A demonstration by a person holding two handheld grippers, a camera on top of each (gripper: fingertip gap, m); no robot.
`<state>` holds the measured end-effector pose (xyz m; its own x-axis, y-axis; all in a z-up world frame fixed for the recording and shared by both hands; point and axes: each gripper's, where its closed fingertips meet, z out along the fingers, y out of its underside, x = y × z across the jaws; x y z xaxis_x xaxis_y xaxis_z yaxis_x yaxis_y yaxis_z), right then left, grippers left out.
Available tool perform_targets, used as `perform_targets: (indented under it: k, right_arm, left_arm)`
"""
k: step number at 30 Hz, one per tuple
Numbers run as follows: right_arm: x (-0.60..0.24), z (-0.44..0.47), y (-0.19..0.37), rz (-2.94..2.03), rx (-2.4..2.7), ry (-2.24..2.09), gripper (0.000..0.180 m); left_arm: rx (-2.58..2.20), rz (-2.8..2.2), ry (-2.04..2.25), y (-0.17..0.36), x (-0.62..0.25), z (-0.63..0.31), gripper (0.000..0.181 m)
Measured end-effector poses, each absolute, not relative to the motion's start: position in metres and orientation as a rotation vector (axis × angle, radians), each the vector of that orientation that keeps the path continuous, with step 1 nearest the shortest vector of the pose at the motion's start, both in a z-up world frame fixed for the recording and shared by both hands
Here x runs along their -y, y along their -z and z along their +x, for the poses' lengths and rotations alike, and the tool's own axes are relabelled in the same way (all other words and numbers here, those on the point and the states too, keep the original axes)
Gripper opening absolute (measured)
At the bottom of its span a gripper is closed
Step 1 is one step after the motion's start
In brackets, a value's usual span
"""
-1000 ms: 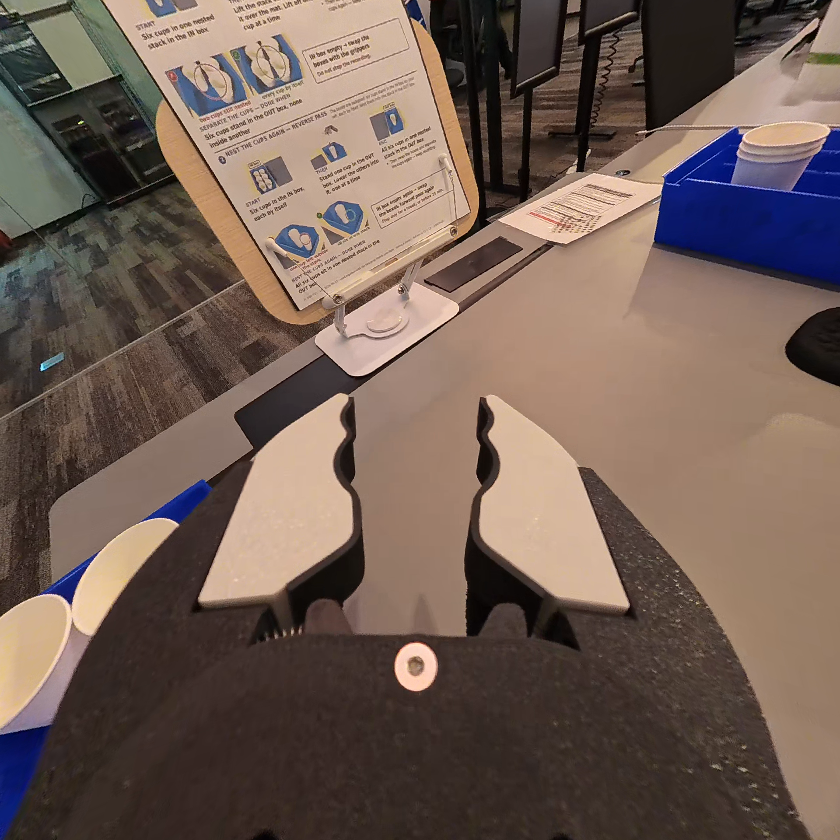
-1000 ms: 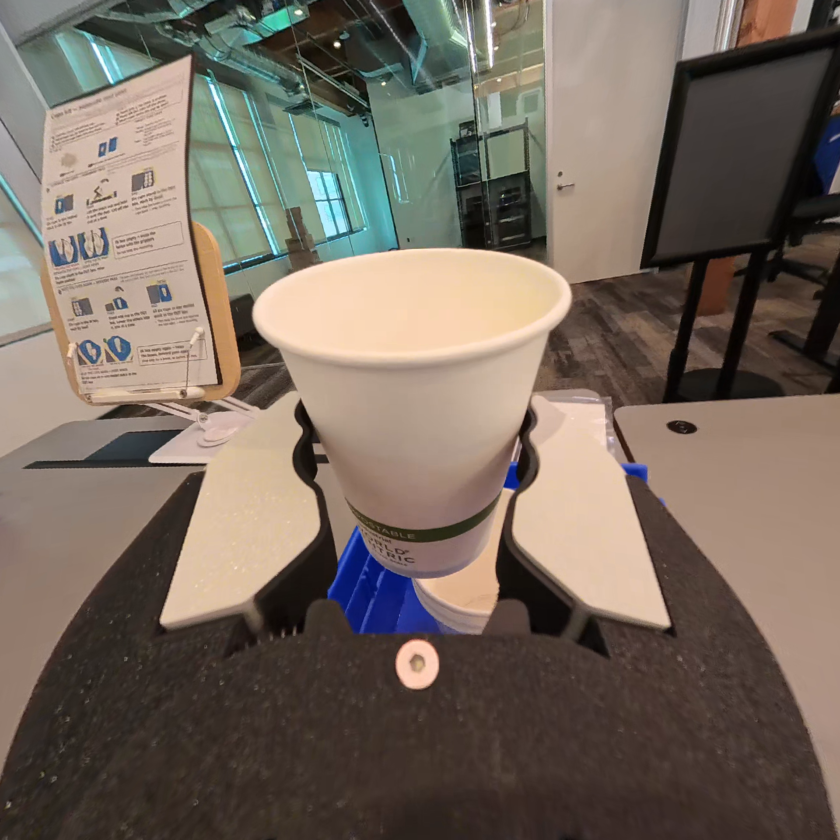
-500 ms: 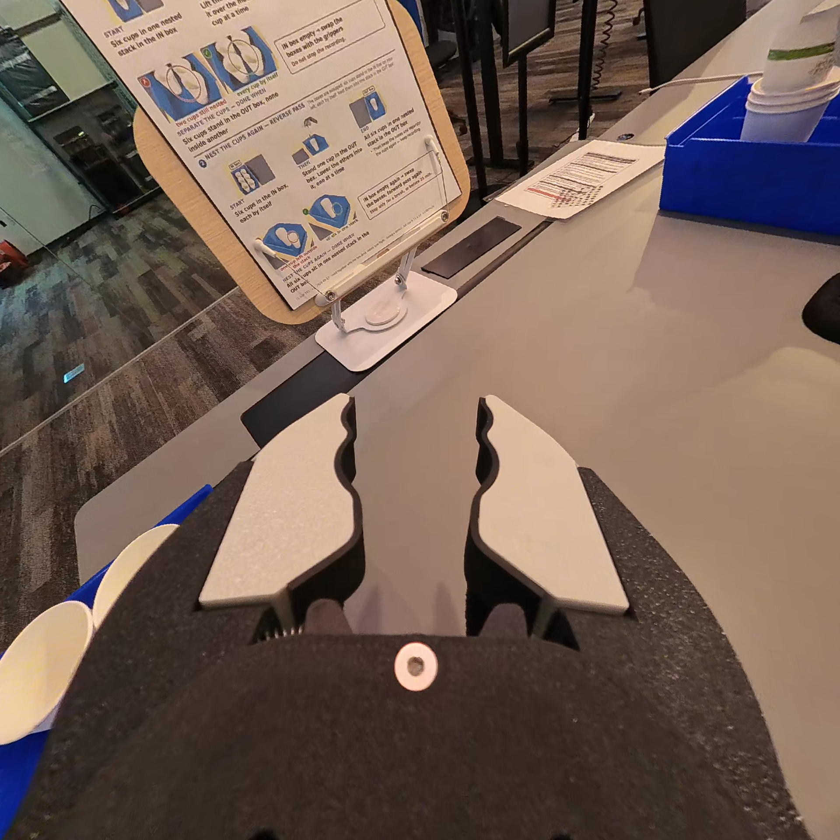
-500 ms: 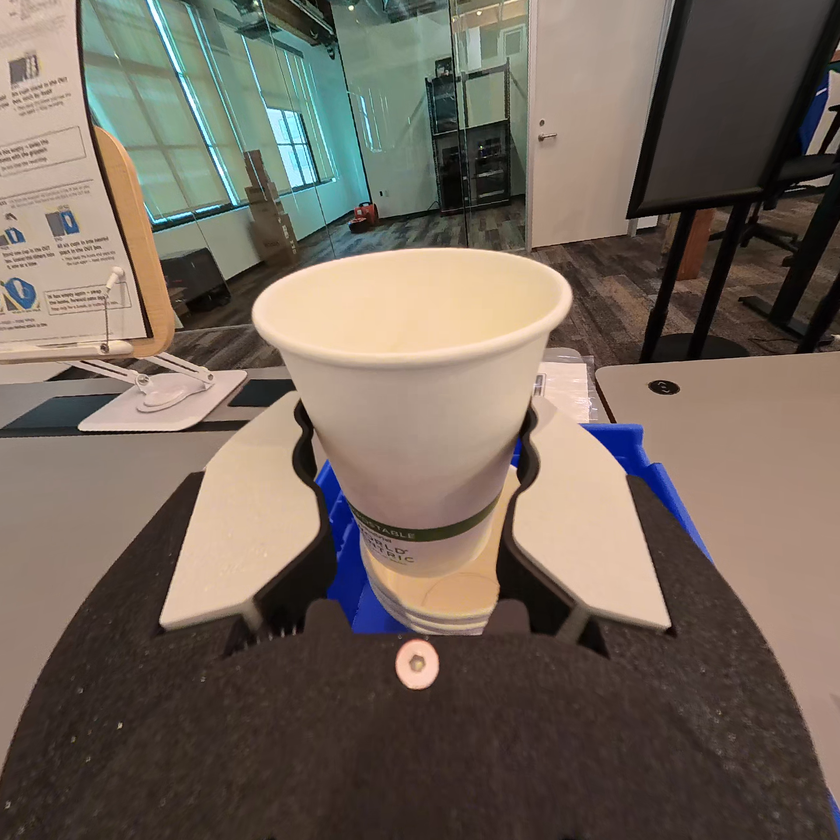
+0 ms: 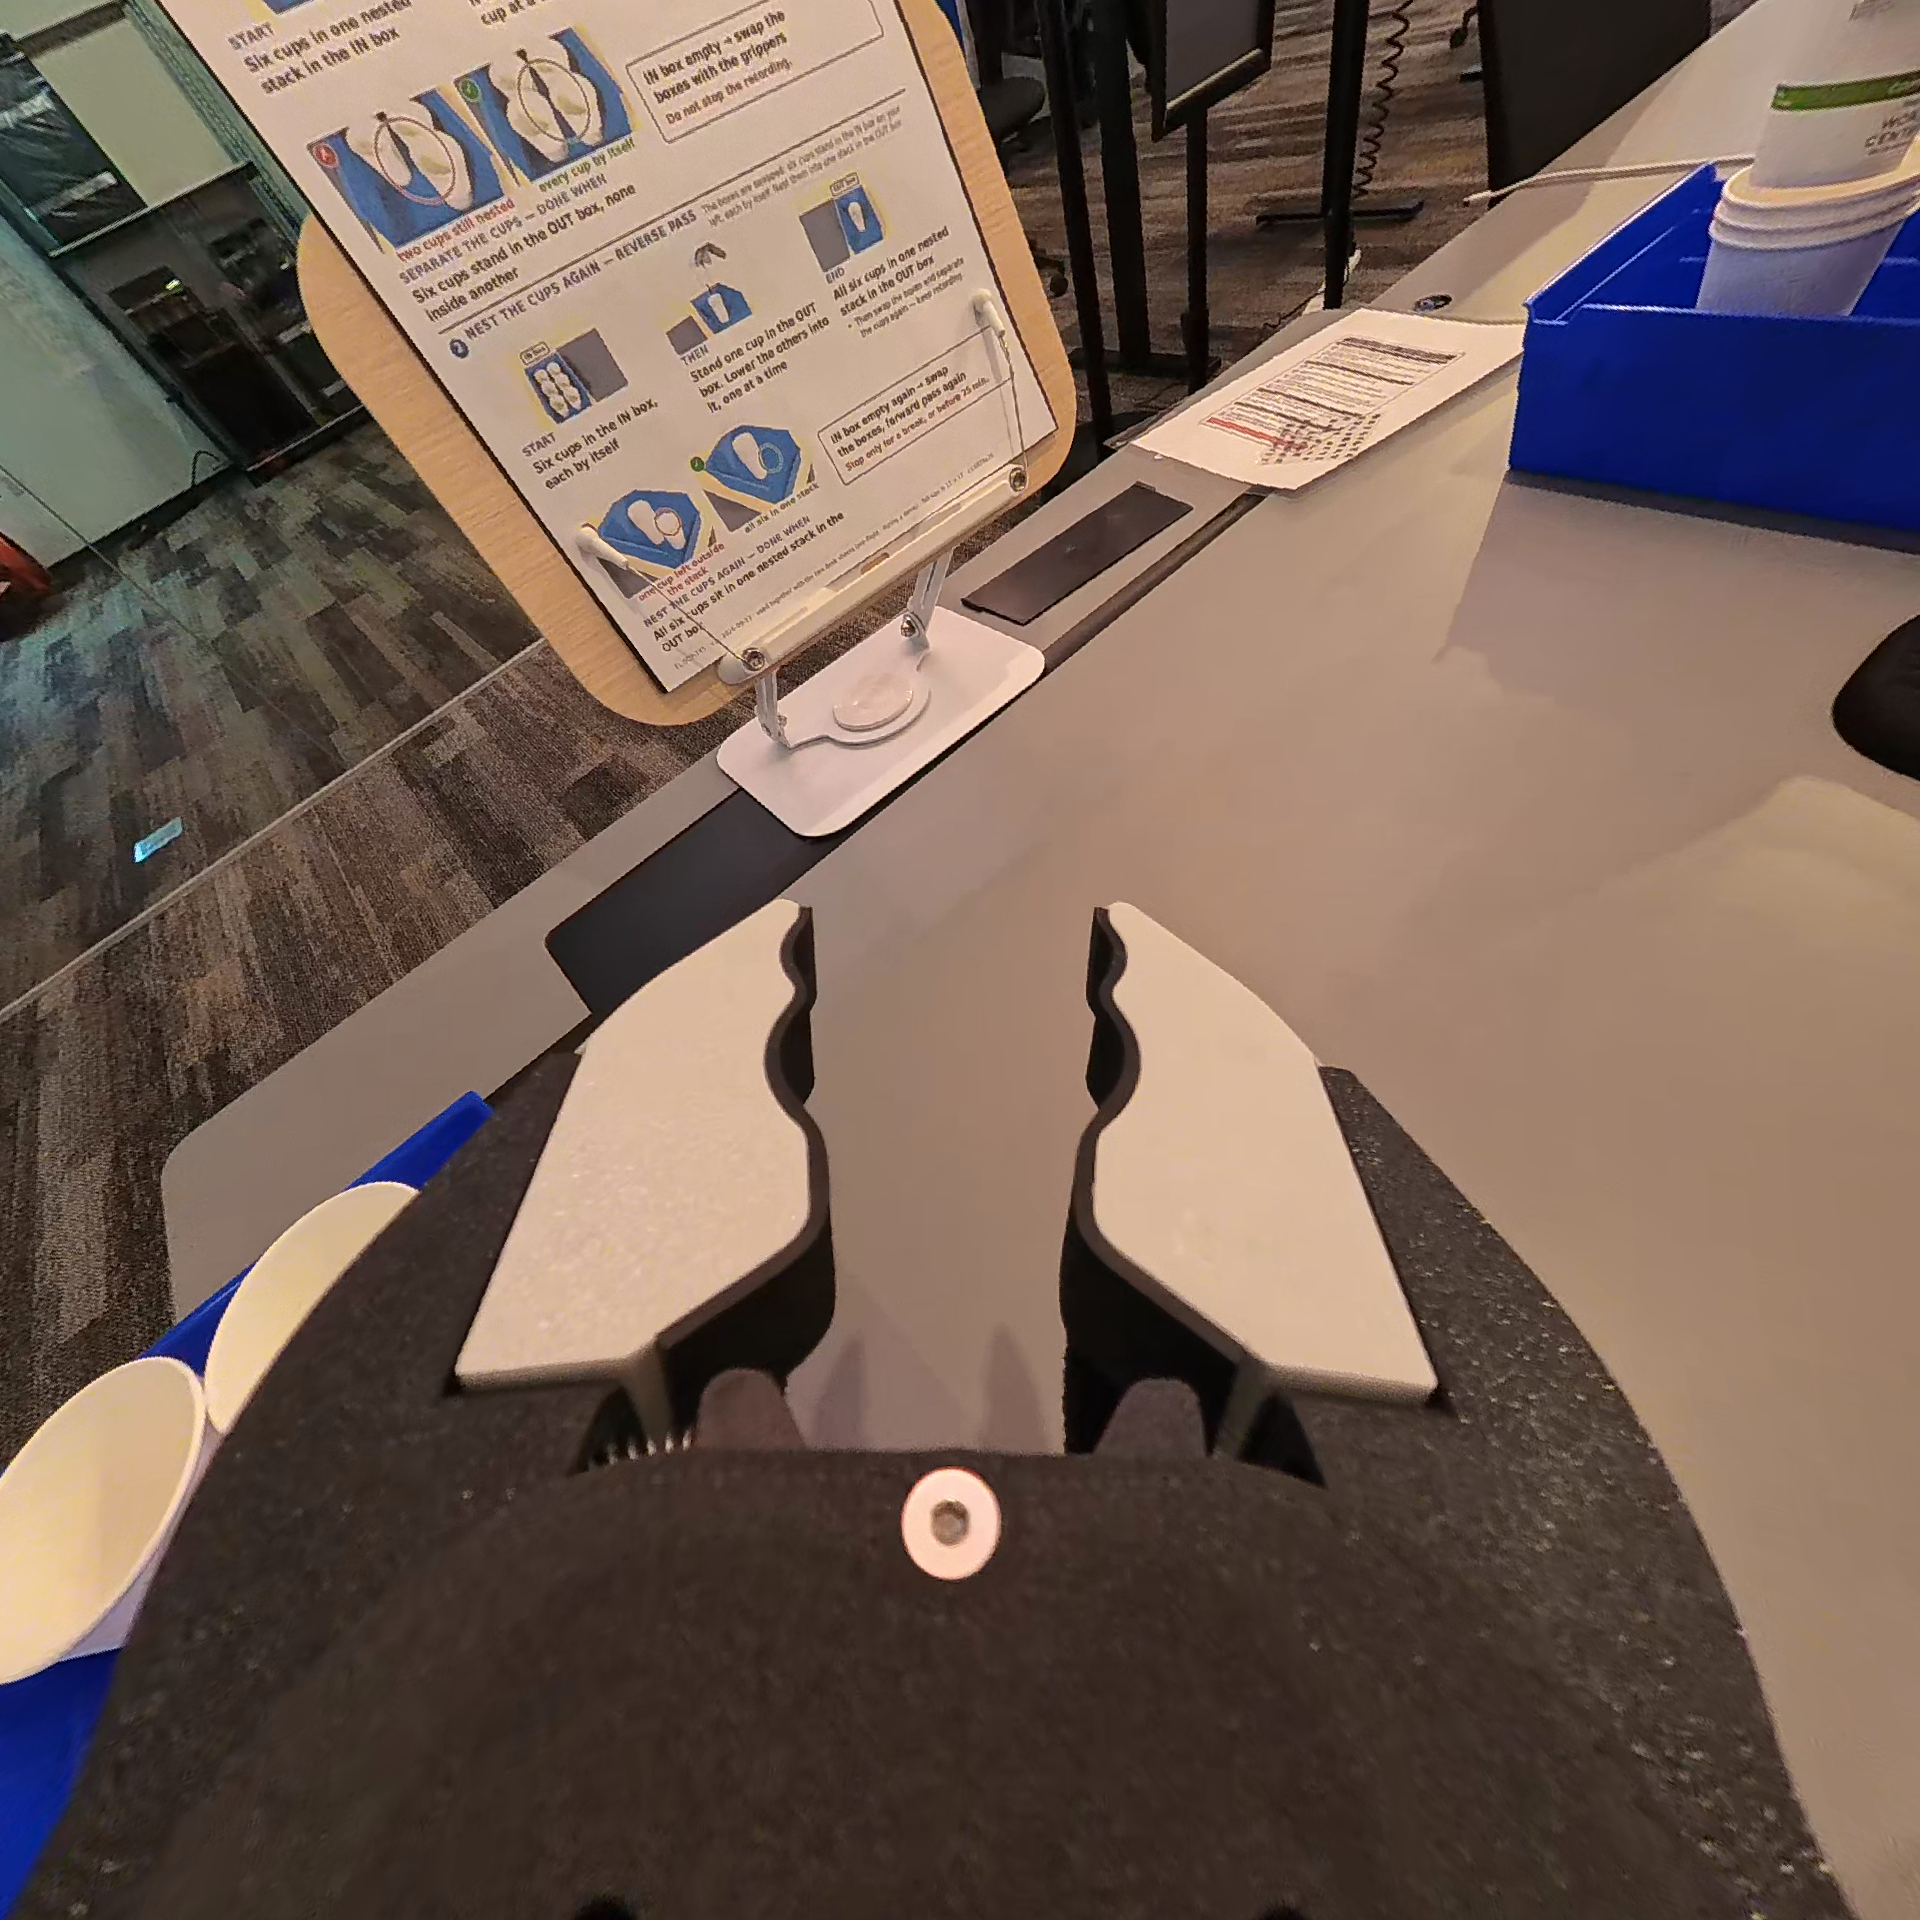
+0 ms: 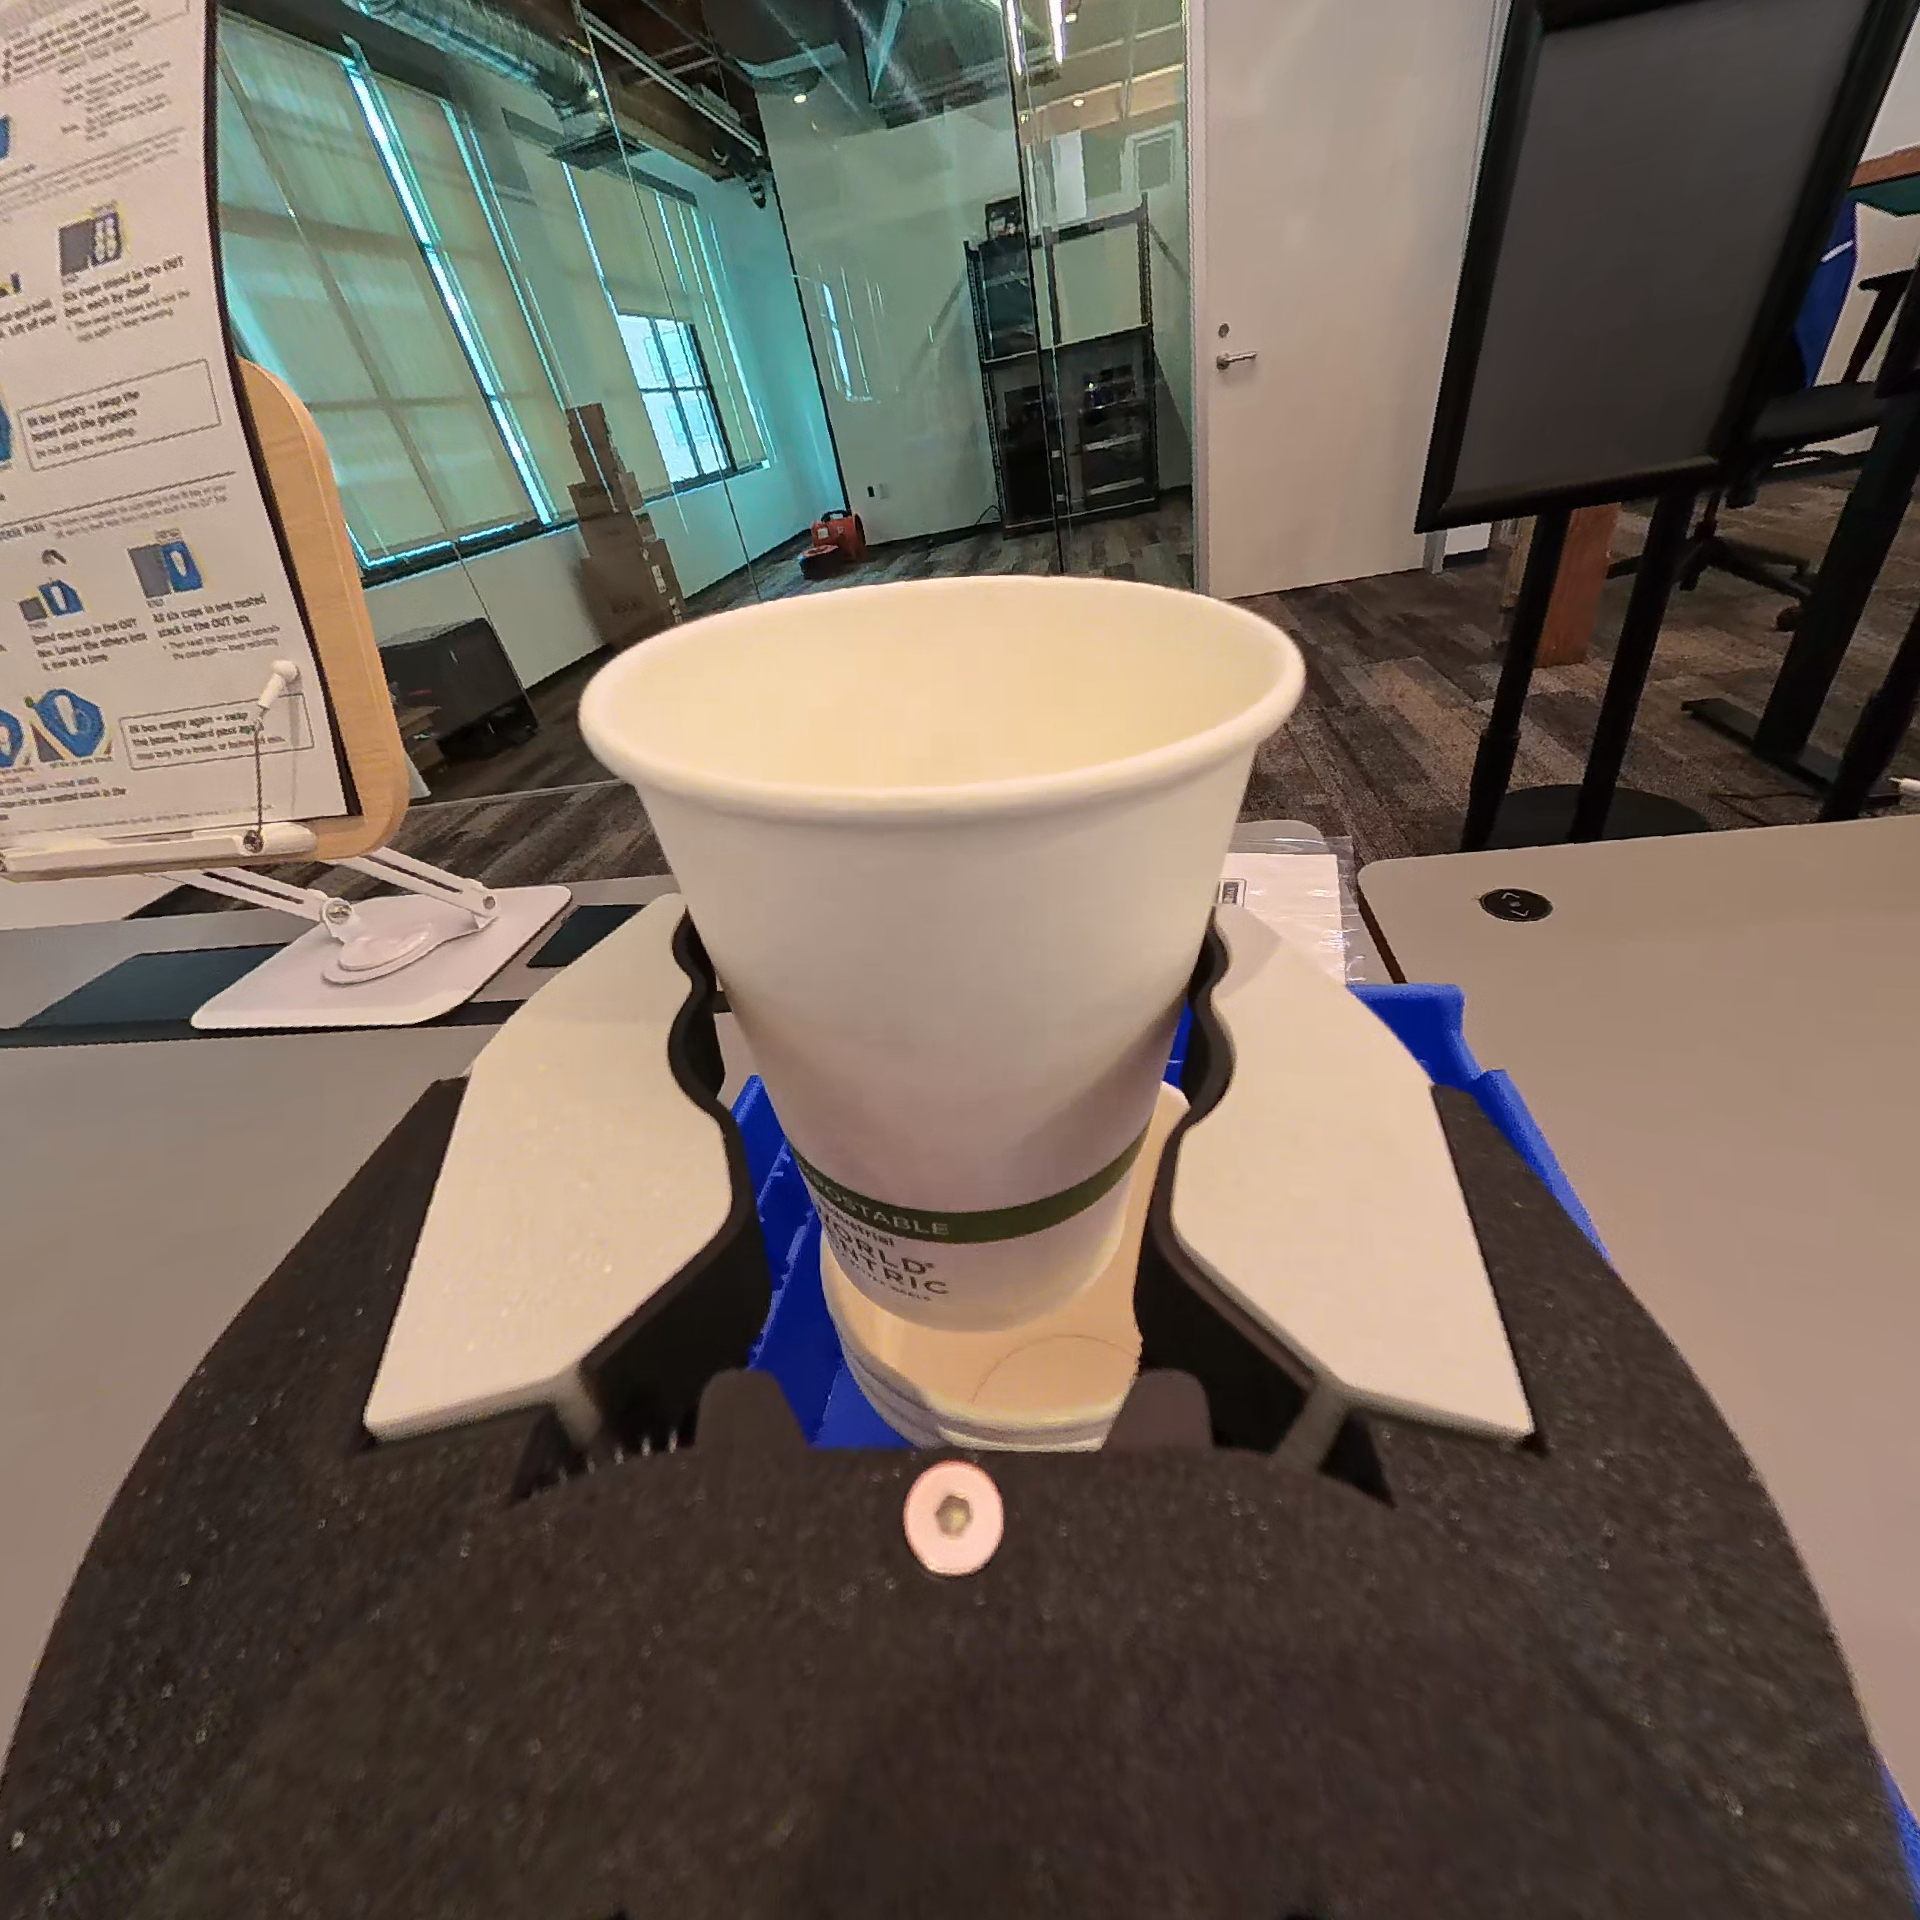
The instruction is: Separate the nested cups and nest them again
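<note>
**One cup in the right jaws, left jaws empty**

We had the right gripper (image 6: 951, 997) clamped on a white paper cup (image 6: 940, 883), its two fingers pressing the cup's sides from left and right. The cup stood upright with its mouth open to the top, and a green band ran round its lower part. Its base sat just inside the mouth of a stack of nested cups (image 6: 997, 1397) directly beneath it; we could not tell whether the two were touching. That stack stood in a blue box (image 6: 1439, 1049) on the grey table (image 6: 208, 1143).

Our left gripper (image 5: 951, 971) hung with its jaws apart and nothing between them, only bare tabletop showing in the gap. At its lower left, two single white cups (image 5: 94, 1496) stood side by side in a second blue box (image 5: 42, 1787), partly hidden behind the gripper's black body.

Farther out, in the left wrist view, the first blue box (image 5: 1704, 416) with the stack (image 5: 1797, 249) and the held cup's base (image 5: 1860, 94) sat at the far right of the table. A printed sheet (image 5: 1320, 400) lay flat just beside that box. An instruction sheet on a wooden board (image 5: 665, 312) stood tilted on a white stand (image 5: 883, 717) at the table's far edge, well apart from both boxes. A small patch of black at the right edge (image 5: 1886, 707) was too cut off to make out.
</note>
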<state>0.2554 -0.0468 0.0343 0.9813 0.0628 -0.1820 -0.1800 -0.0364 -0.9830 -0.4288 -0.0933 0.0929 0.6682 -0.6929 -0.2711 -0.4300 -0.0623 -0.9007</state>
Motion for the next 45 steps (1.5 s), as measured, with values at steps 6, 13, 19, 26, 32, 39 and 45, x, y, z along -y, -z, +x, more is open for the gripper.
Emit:
perform_targets:
  k: [6,13,19,26,32,39,45]
  right_arm:
    - [0.045,0.256,-0.032,-1.608,-0.091,-0.185,0.087]
    - [0.043,0.26,-0.022,-1.642,-0.092,-0.137,0.087]
    - [0.041,0.261,-0.014,-1.671,-0.083,-0.111,0.088]
    - [0.044,0.264,-0.007,-1.694,-0.088,-0.14,0.087]
    - [0.046,0.26,-0.011,-1.697,-0.075,-0.16,0.088]
    - [0.056,0.258,0.009,-1.882,-0.019,-0.125,0.088]
    - [0.06,0.256,0.018,-1.994,-0.015,-0.095,0.094]
  left_arm:
    - [-0.923,-1.696,0.276,-0.09,0.093,-0.429,0.049]
    - [-0.93,-1.707,0.278,-0.085,0.094,-0.429,0.049]
    - [-0.934,-1.704,0.278,-0.086,0.094,-0.428,0.049]
    - [-0.928,-1.693,0.277,-0.09,0.095,-0.429,0.048]
    - [-0.926,-1.684,0.28,-0.094,0.097,-0.428,0.048]
    - [-0.93,-1.675,0.287,-0.097,0.098,-0.425,0.047]
    - [-0.943,-1.672,0.286,-0.097,0.098,-0.42,0.047]
